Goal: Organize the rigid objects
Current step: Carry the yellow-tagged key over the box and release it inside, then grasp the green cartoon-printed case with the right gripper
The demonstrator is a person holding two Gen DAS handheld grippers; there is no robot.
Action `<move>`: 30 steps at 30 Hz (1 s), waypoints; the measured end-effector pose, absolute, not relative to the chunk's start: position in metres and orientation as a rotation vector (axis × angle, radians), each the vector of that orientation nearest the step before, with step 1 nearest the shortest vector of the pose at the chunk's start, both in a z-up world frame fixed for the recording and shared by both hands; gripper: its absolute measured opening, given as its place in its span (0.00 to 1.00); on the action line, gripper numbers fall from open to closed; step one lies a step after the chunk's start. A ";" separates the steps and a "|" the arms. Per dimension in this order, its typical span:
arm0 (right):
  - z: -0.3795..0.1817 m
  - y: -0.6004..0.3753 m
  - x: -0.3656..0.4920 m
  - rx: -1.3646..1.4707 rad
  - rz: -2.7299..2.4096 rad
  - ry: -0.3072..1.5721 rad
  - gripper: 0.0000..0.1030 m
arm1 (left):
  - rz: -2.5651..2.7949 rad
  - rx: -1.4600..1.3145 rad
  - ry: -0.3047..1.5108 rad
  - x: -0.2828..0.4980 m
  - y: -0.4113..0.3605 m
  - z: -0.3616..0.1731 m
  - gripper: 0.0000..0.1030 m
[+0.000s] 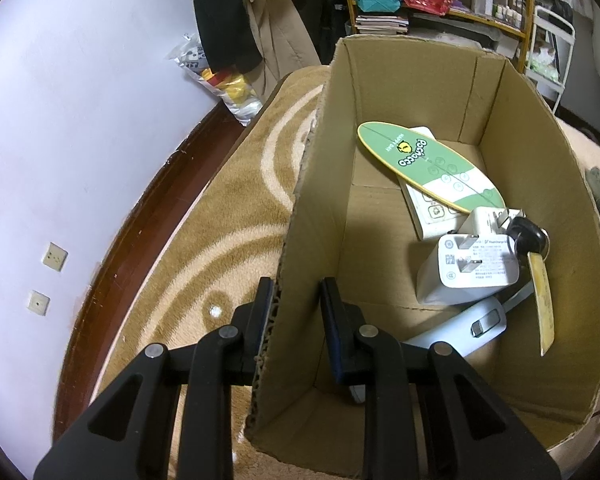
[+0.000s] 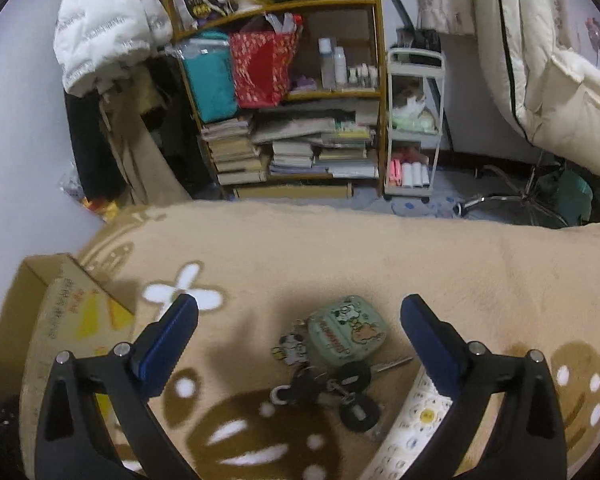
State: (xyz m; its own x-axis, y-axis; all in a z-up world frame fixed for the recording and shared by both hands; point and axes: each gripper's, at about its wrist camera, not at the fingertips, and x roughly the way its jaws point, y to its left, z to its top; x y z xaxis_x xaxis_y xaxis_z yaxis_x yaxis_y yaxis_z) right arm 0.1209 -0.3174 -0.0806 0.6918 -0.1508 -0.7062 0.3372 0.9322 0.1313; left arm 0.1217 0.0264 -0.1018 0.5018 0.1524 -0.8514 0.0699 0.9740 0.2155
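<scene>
Two grippers | left gripper (image 1: pixel 296 300) fingers straddle box (image 1: pixel 380 92) wall, unclenched | right gripper (image 2: pixel 298 316) released | tan blanket (image 2: pixel 340 248)

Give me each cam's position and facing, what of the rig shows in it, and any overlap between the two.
Left wrist: sits on the left gripper, looking down into the cardboard box; its fingers straddle the box wall, not closed on it.
Right wrist: sits on the right gripper, facing the bookshelf across the blanket; open jaws hover over the key bunch.
Shared: the box, bookshelf and blanket appear in both views.
</scene>
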 end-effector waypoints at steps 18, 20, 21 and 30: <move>-0.153 -0.360 0.142 0.372 -0.280 0.962 0.69 | 0.055 0.264 1.047 0.122 0.023 -0.104 0.23; -0.154 -0.360 0.141 0.363 -0.289 0.964 0.65 | 0.055 0.267 1.047 0.123 0.023 -0.104 0.23; -0.154 -0.360 0.141 0.363 -0.290 0.964 0.65 | 0.054 0.267 1.047 0.123 0.023 -0.104 0.23; -0.129 -0.347 0.136 0.264 -0.260 0.924 0.64 | 0.055 0.264 1.049 0.124 0.023 -0.105 0.23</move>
State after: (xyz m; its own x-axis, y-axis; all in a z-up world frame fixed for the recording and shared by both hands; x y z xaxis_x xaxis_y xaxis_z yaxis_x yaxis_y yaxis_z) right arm 0.1357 -0.3468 -0.1294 0.5762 -0.1064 -0.8104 0.3313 0.9368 0.1125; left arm 0.1236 0.0233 -0.1047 0.5005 0.1702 -0.8489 0.0805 0.9671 0.2413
